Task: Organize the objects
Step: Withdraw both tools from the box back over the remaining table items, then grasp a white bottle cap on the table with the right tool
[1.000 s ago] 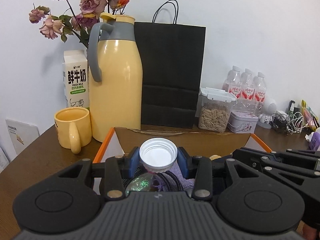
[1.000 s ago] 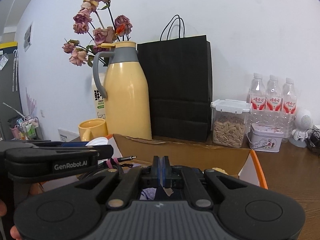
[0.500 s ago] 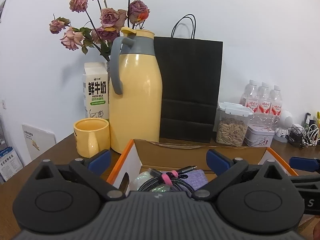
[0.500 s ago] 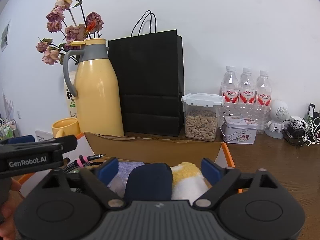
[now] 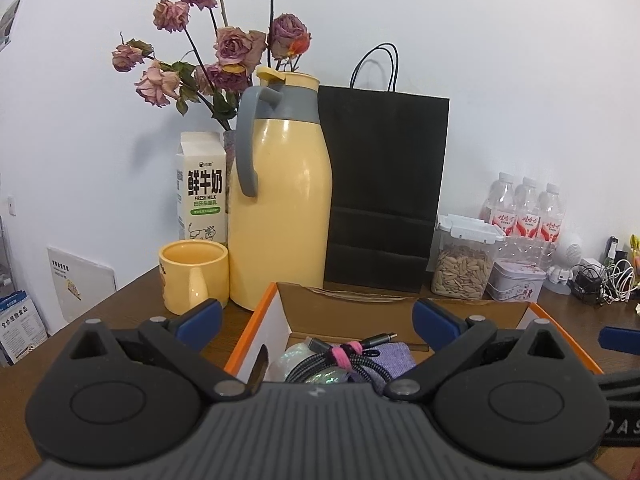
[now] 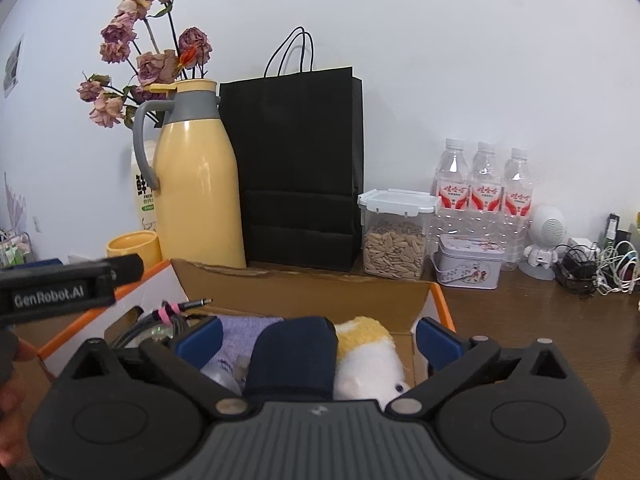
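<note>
Having just let go of a white cup and swung wide apart, left gripper [image 5: 316, 318] and right gripper [image 6: 318, 332] hovering empty over the cardboard box [image 6: 304, 286], cable [image 5: 340, 356], navy pouch [image 6: 292, 354] and plush toy [image 6: 370, 354] lying inside, packed together for tidiness

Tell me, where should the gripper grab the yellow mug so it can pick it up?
Probably by the handle. The yellow mug stands upright beside the yellow thermos, with its handle turned toward the left wrist camera. The open left gripper could come straight in from the near side and pinch that vertical handle from both sides. The rim is a fallback, gripped from above.
</note>
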